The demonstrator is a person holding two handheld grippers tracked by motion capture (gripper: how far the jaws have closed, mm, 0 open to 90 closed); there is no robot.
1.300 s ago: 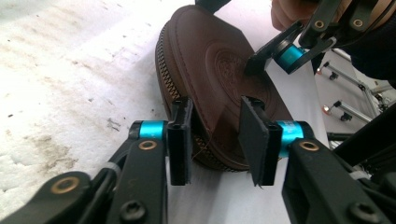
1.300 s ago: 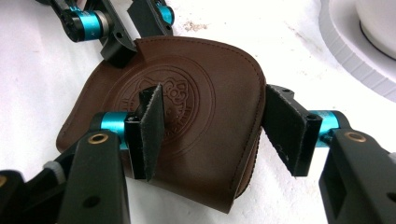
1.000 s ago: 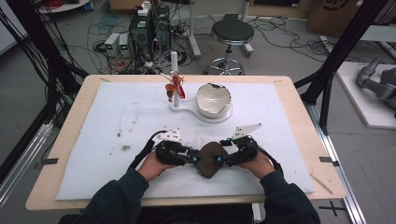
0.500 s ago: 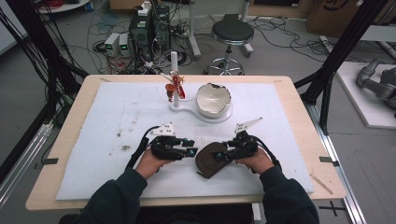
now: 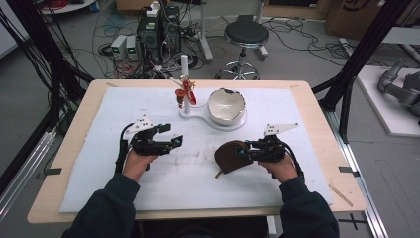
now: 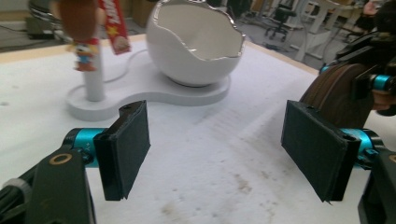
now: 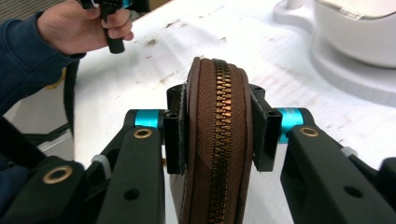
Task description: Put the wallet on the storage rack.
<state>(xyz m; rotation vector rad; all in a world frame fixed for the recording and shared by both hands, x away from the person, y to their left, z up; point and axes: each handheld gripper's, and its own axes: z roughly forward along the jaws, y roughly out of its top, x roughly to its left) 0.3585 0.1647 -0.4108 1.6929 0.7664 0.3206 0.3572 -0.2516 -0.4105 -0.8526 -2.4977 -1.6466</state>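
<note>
A brown zipped pouch [image 5: 229,156] stands on edge at the right of the white mat, zip facing up. My right gripper [image 5: 246,151] is shut on it; in the right gripper view both pads press the sides of the pouch [image 7: 217,154]. My left gripper [image 5: 167,138] hovers open over the mat's left half, well apart from the pouch. In the left gripper view its jaws stand wide with nothing in the left gripper [image 6: 219,149], and the pouch [image 6: 334,95] shows at the far right.
A white cracked-egg bowl [image 5: 226,106] sits on a white base [image 5: 198,115] at the back centre, beside a post with a small red figurine [image 5: 186,91]. The wooden table edge [image 5: 317,101] frames the mat. Cables, boxes and a stool stand behind the table.
Both grippers were together at the pouch. The left one let go and moved left, now open. The right one carried the pouch to the right and holds it alone.
</note>
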